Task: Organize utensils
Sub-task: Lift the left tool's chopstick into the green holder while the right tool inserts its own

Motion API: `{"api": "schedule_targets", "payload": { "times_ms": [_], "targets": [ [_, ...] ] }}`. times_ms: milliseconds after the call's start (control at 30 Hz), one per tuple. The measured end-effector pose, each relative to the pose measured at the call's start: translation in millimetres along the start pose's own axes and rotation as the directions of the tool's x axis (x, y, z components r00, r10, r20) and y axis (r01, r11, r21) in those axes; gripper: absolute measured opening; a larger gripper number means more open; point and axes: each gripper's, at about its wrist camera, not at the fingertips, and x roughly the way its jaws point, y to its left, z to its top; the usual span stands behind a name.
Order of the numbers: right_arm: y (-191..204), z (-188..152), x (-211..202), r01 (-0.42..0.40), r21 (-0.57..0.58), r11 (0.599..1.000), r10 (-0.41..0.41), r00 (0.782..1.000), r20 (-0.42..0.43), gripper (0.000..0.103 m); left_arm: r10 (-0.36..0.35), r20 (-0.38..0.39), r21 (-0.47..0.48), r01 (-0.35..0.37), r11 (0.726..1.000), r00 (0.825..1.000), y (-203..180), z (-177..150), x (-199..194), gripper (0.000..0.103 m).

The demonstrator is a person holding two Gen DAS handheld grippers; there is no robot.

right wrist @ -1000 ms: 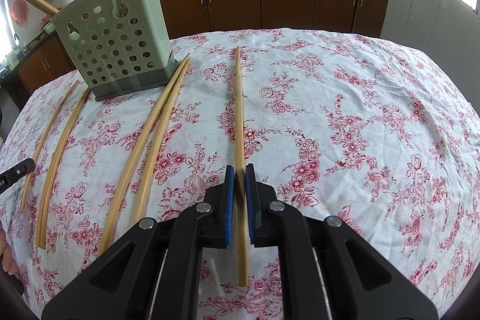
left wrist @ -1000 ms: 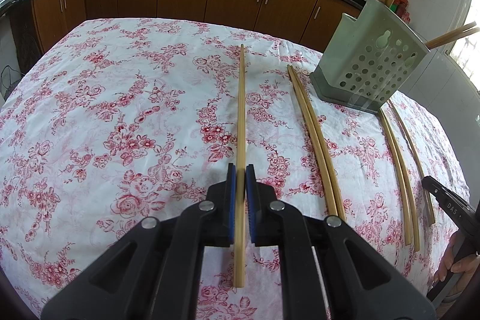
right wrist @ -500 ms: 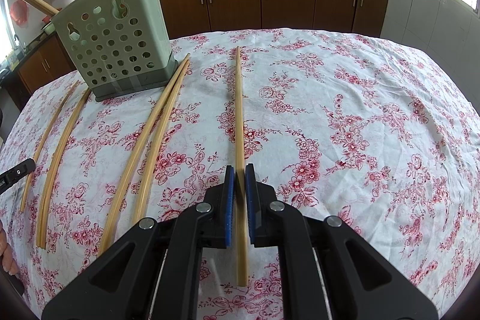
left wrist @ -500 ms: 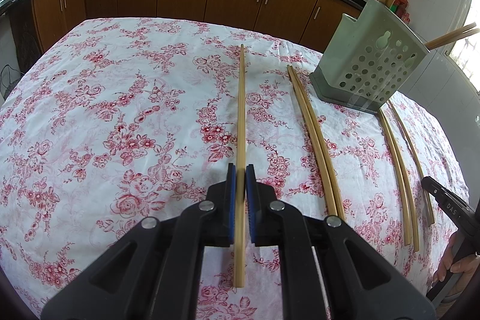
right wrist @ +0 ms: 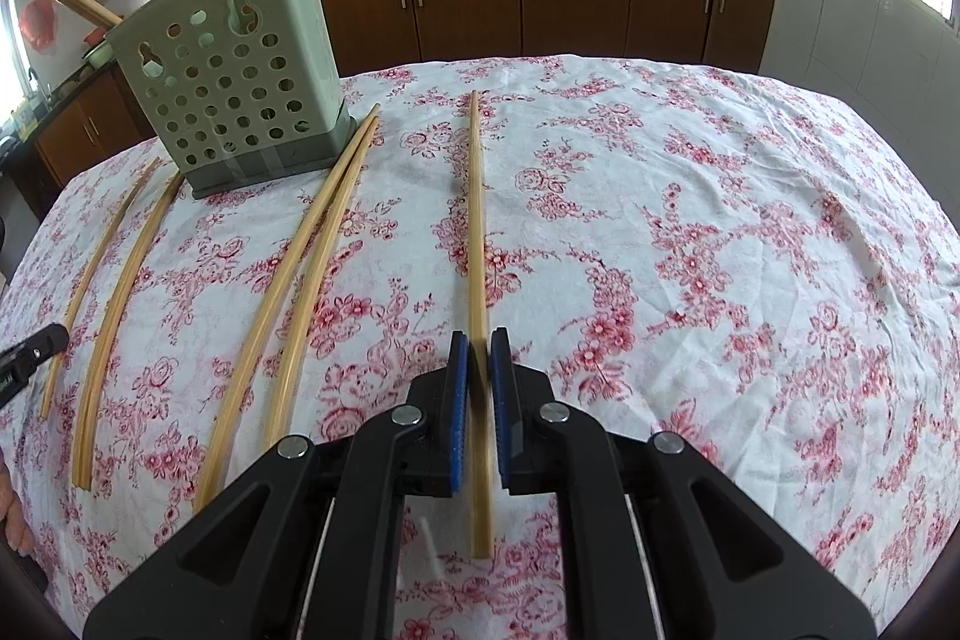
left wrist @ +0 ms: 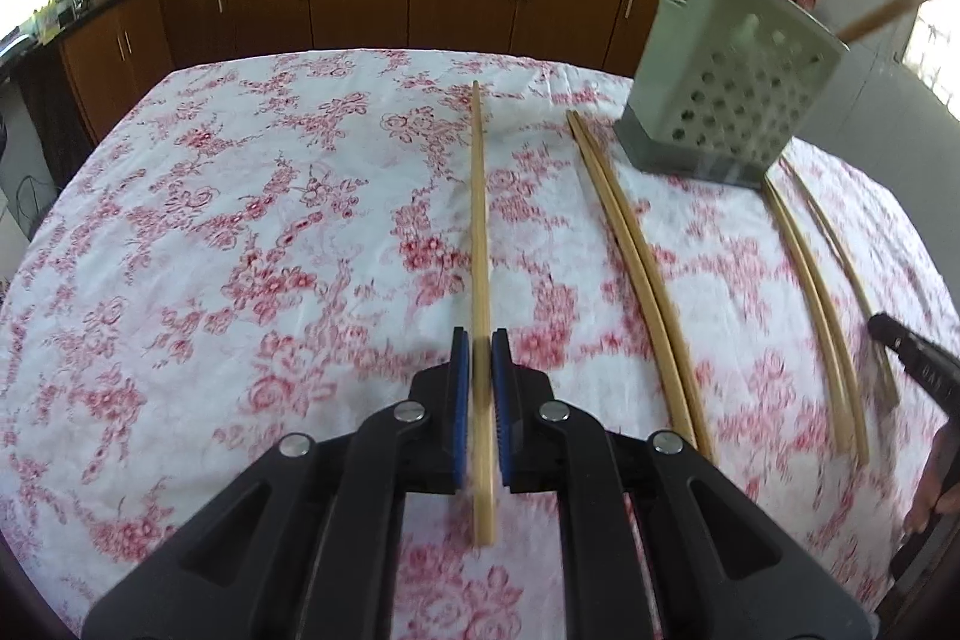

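Your left gripper has begun to move: its view is now smeared with blur and the green holder has slid toward the upper right of the frame and tilted, where half a second ago everything was sharp. That suggests you are starting to carry its chopstick off. Your right gripper has not shifted. Each gripper is clenched on one chopstick, running up the frame centre. The sticks are slim, smooth, pale bamboo, squared at the near end. Two loose pairs lie on the wrinkled floral cloth beside the holder, a perforated plastic box at upper left.
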Motion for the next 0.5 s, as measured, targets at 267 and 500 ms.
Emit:
{"api": "schedule_targets", "payload": {
  "times_ms": [267,500],
  "targets": [
    [-7,10,-20,-0.032,0.029,0.999,0.030,0.997,0.069,0.008,0.003,0.020,0.044,-0.004,0.999,1.000,-5,4,-13,0.008],
    [-11,50,-86,-0.046,0.026,0.999,0.036,0.956,0.292,0.008,-0.040,0.239,0.045,0.030,0.999,0.970,-9,45,-88,0.008]
  ]
}}
